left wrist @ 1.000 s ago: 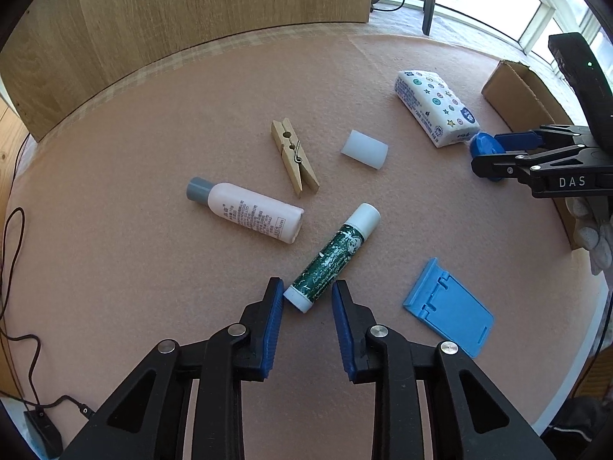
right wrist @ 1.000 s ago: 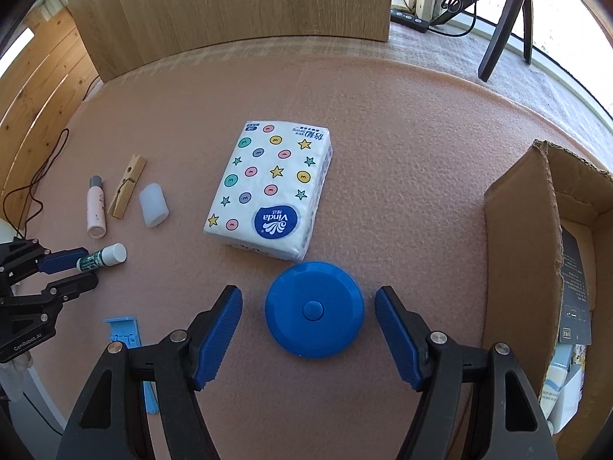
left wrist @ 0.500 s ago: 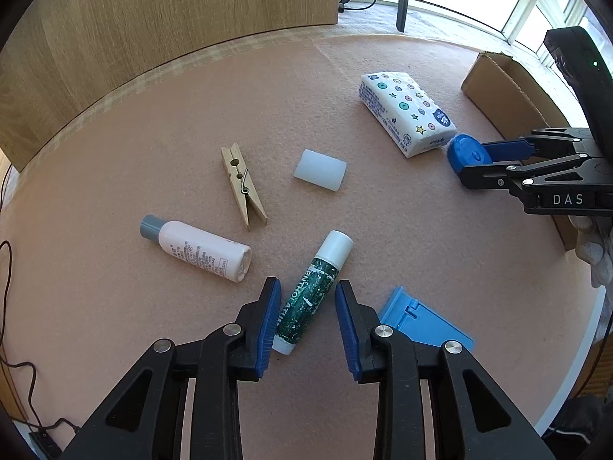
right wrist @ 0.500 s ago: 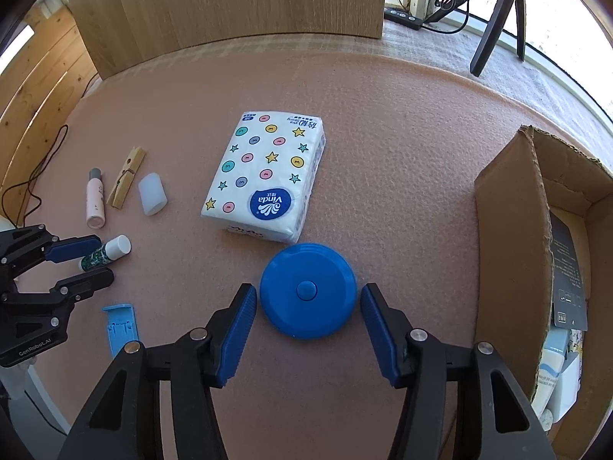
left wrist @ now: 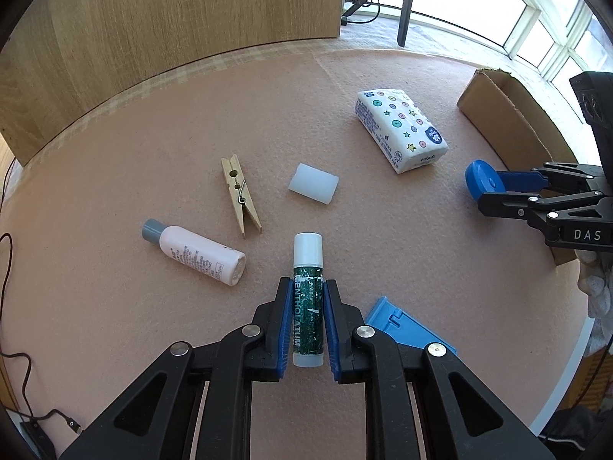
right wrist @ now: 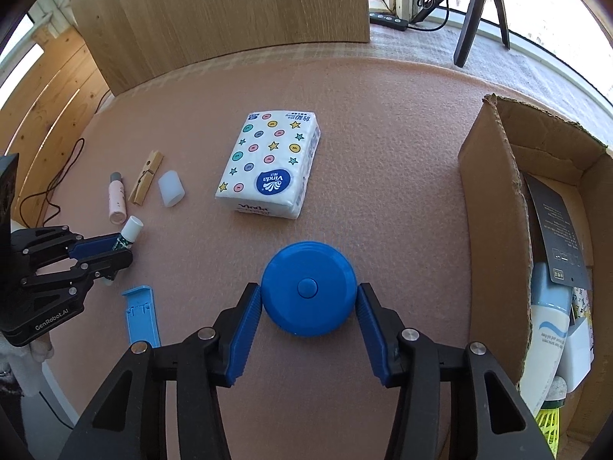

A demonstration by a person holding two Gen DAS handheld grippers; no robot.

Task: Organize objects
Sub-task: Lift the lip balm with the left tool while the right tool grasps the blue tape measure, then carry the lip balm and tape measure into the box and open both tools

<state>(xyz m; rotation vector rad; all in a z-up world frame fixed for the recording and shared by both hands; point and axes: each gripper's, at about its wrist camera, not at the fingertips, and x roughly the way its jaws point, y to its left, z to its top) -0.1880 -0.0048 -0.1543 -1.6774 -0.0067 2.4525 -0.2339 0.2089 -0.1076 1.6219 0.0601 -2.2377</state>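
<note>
Lip balm [left wrist: 307, 303] sits between the left gripper [left wrist: 306, 299] pads, jaws closed narrow onto its green body, white cap sticking out forward; whether it is off the bench [left wrist: 153, 122] can't be told. Blue disc [right wrist: 308, 287] lies flat on the bench between the right gripper [right wrist: 308, 299] pads; left pad touches its edge, right pad is at or just off the edge, so a firm grip can't be confirmed. In the left view the disc [left wrist: 481, 182] shows at the right gripper's [left wrist: 494, 188] tips.

Just left of the balm: pink bottle [left wrist: 195, 253], grey cap, lying on its side. Beyond it a wooden peg [left wrist: 240, 195], then a white cap [left wrist: 313, 183] to its right. Blue stand [left wrist: 406, 331] lies flat just right of the left gripper. Tissue pack [right wrist: 270, 168] lies beyond the disc, near but apart. Cardboard box [right wrist: 494, 207] stands at the right edge of the bench, open, with a white tube and a dark card inside. Wooden panel [right wrist: 214, 11] behind the bench, tripod [right wrist: 479, 4] at far right by the window. Black cable [left wrist: 11, 356] off the bench's left edge.
</note>
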